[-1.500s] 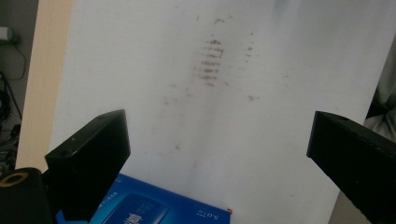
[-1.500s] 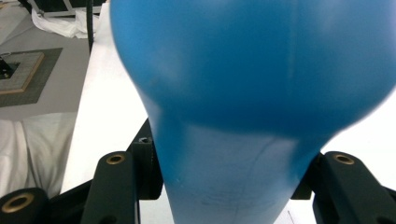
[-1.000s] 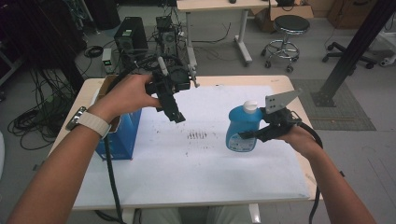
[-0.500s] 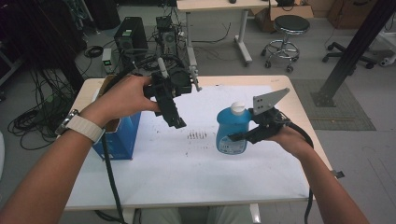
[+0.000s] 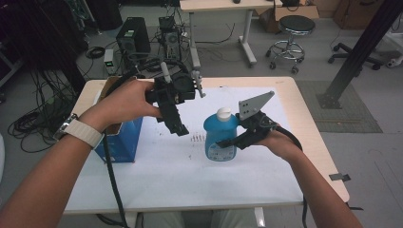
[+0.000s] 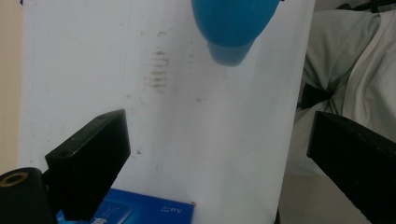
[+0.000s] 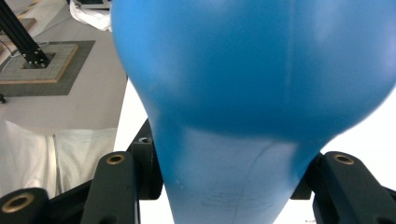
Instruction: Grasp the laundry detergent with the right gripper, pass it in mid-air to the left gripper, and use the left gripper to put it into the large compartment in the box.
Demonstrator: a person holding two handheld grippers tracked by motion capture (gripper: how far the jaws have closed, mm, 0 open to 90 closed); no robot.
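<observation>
A blue bottle (image 5: 220,137) with a white cap stands upright over the white sheet (image 5: 166,166) at the table's middle. My right gripper (image 5: 222,142) comes in from the right and is shut on its lower body. In the right gripper view the black jaws press both sides of the bottle (image 7: 252,84). Whether its base touches the sheet I cannot tell. My left gripper (image 5: 178,124) hangs above the sheet, left of the bottle and pointing down. In the left gripper view its jaws stand wide apart with nothing between them (image 6: 219,154), and the bottle (image 6: 231,28) is farther off.
A blue box (image 5: 119,140) sits on the table's left side, under my left forearm. Small dark marks (image 5: 197,137) dot the sheet between the two grippers. Computers, cables and a stool stand on the floor beyond the far edge.
My right gripper has carried the blue bottle leftward, from the right part of the sheet toward its middle. The left gripper has hardly moved.
</observation>
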